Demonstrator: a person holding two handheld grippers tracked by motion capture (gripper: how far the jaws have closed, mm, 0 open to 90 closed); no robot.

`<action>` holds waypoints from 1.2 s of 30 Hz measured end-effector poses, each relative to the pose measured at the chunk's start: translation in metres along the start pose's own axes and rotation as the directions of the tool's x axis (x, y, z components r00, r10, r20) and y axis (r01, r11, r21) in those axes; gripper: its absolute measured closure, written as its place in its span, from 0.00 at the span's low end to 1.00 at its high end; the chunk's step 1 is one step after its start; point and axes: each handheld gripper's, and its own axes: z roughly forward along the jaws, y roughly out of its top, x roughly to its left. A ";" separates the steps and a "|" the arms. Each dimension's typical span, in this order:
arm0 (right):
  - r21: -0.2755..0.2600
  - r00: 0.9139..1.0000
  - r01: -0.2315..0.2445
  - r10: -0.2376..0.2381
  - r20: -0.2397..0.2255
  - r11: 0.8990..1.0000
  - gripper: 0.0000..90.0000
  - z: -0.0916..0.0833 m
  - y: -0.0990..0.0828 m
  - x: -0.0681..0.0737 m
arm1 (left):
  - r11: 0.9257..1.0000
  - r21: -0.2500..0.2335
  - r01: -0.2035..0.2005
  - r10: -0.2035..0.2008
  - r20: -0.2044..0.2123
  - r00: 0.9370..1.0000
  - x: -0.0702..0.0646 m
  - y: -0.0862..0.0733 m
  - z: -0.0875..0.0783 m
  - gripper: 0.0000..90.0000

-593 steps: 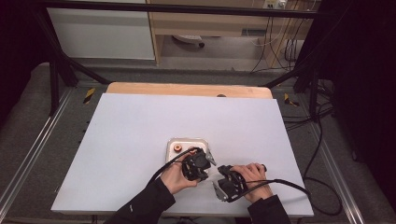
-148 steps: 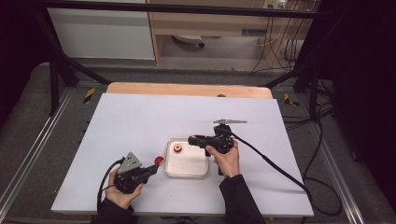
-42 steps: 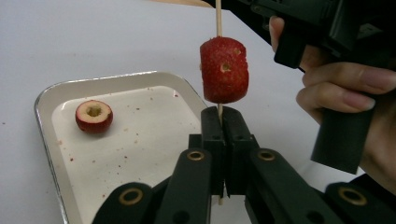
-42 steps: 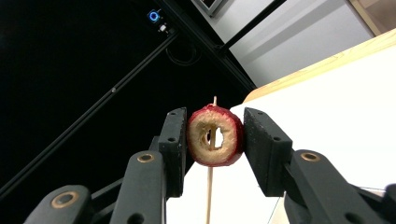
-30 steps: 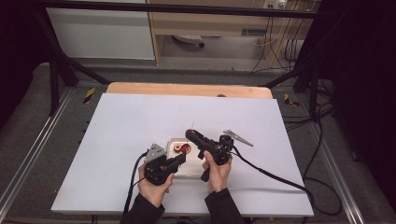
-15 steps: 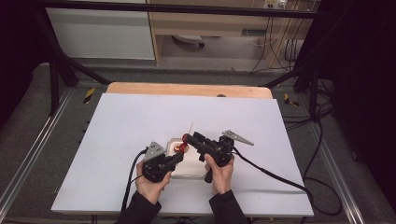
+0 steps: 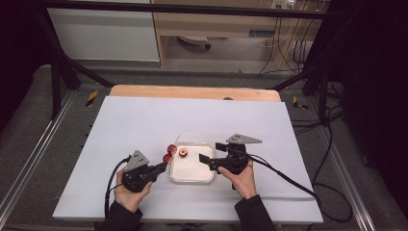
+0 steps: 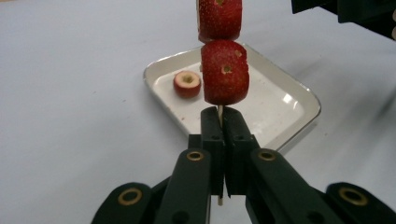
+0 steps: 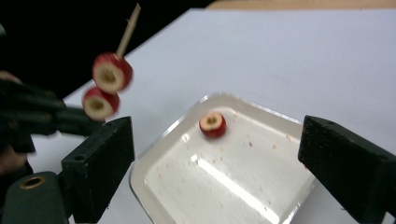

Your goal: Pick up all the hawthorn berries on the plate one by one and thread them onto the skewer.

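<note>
Left gripper (image 8: 219, 122) clamps the skewer (image 8: 219, 110) (two strawberry pieces (image 8: 224, 71) just above its jaws), while right gripper (image 9: 215, 154), jaws just opening and empty, frames the tray (image 9: 243, 186) holding one piece (image 9: 212, 124).

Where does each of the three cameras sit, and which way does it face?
High view: above the table, facing down; both forearms show.
Left gripper view: rides the left tool, shut on the thin wooden skewer.
Right gripper view: rides the open right tool.
Shared: the shallow white tray with one red hollowed fruit slice.

Left tongs (image 8: 219, 140) clamped, right tongs (image 9: 215, 168) agape
</note>
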 end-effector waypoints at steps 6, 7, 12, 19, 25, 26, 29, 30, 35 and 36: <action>0.148 0.998 0.051 -0.055 0.023 0.988 0.11 0.005 0.003 -0.002 | 0.999 0.039 -0.019 0.019 0.006 1.000 0.012 -0.013 -0.011 0.98; 0.170 0.998 0.062 -0.066 0.019 0.984 0.11 0.007 0.004 -0.002 | 0.999 0.038 -0.018 0.018 0.009 1.000 0.014 -0.014 -0.012 0.98; 0.255 0.993 0.107 -0.116 0.021 0.961 0.11 0.018 0.014 0.004 | 0.996 0.067 -0.061 0.062 -0.008 0.998 0.016 -0.018 -0.016 0.98; 0.341 0.982 0.166 -0.187 0.027 0.925 0.11 0.037 0.030 0.012 | 0.996 0.070 -0.049 0.050 -0.004 0.999 0.026 -0.024 -0.021 0.98; 0.407 0.970 0.213 -0.242 0.021 0.888 0.11 0.057 0.044 0.019 | 0.996 0.075 -0.038 0.039 -0.010 0.999 0.033 -0.028 -0.025 0.98; 0.414 0.969 0.217 -0.248 0.021 0.884 0.11 0.060 0.046 0.020 | 0.997 0.074 -0.037 0.037 -0.008 0.999 0.034 -0.028 -0.026 0.98; 0.422 0.968 0.216 -0.248 0.022 0.880 0.12 0.070 0.051 0.022 | 0.996 0.079 -0.040 0.041 -0.015 0.999 0.037 -0.030 -0.028 0.98; 0.426 0.969 0.213 -0.245 0.022 0.879 0.12 0.073 0.052 0.022 | 0.996 0.080 -0.035 0.037 -0.021 0.999 0.038 -0.031 -0.029 0.98; 0.447 0.971 0.201 -0.237 0.026 0.872 0.14 0.088 0.057 0.021 | 0.997 0.075 -0.012 0.015 -0.034 0.999 0.046 -0.034 -0.034 0.98; 0.454 0.971 0.198 -0.237 0.029 0.869 0.14 0.091 0.057 0.020 | 0.997 0.075 -0.012 0.014 -0.035 0.999 0.046 -0.034 -0.034 0.98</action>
